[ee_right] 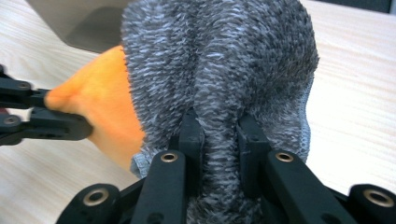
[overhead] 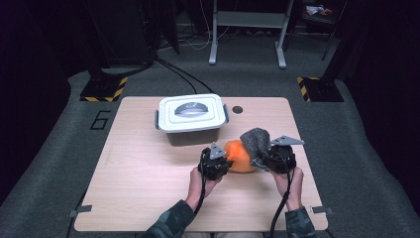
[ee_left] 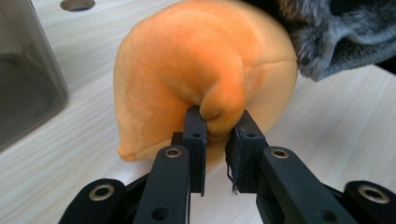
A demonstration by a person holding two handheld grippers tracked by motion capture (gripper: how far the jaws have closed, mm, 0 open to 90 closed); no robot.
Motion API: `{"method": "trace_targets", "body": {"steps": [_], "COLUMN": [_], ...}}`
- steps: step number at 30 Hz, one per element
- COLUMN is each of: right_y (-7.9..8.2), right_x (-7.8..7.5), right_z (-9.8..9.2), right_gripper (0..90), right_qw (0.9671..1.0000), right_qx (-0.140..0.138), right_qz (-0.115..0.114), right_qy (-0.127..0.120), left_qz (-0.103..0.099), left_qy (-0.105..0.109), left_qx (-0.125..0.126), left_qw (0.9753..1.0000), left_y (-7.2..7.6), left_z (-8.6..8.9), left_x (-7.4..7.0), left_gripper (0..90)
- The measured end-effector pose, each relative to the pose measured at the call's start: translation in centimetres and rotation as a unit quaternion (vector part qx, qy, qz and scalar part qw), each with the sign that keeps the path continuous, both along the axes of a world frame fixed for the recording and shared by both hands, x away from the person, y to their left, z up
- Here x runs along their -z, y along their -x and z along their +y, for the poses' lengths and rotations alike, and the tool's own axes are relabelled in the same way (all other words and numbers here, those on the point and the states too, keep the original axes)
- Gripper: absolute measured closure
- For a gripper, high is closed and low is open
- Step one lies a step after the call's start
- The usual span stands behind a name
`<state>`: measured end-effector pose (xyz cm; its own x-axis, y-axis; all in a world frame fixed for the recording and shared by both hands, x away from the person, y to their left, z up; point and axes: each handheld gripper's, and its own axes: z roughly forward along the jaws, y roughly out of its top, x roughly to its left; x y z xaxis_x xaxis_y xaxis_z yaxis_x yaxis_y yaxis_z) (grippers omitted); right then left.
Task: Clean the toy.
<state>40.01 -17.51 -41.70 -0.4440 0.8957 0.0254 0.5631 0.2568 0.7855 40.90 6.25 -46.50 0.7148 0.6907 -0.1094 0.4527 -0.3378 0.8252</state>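
A wooden table (overhead: 138, 168) holds a white-lidded box (overhead: 192, 119). The left gripper (ee_left: 217, 135) pinches the orange soft toy (ee_left: 196, 74) near the middle, and the right gripper (ee_right: 219, 135) pinches the toy's grey fuzzy cover (ee_right: 224, 56).

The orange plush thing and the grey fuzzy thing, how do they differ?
The orange plush has short, smooth pile; the grey fuzzy cloth is shaggy and flecked. The orange plush sits low on the table, pinched by the left gripper; the grey cloth stands higher, pinched by the right gripper. Both are soft and touching each other.
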Motion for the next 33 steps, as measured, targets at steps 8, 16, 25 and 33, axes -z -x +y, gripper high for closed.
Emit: {"method": "trace_targets", "body": {"steps": [8,16,25,33], "right_y": [1.5,1.4,0.4,-0.3], "right_x": [-1.1,-0.5,0.3,1.5], "right_z": [1.9,4.5,4.3,1.6], "right_gripper": [75.6,75.6,75.8,75.7], "right_qw": [0.9993,0.9971,0.9981,0.9990], "right_qx": [-0.033,-0.058,-0.043,-0.005], "right_qz": [-0.015,-0.016,-0.008,0.010], "right_qy": [0.009,0.046,0.044,0.044], "left_qz": [0.029,0.049,0.055,0.055], "left_qy": [0.027,0.035,0.027,0.034], "left_qx": [-0.006,-0.008,-0.020,-0.026], "left_qw": [0.9992,0.9981,0.9979,0.9976], "left_y": [0.1,0.1,-0.5,-0.5], "left_z": [0.3,0.4,0.5,0.6], "left_x": [-0.7,-0.8,-0.4,-0.1], "left_gripper": [79.4,79.2,78.8,78.8]}}
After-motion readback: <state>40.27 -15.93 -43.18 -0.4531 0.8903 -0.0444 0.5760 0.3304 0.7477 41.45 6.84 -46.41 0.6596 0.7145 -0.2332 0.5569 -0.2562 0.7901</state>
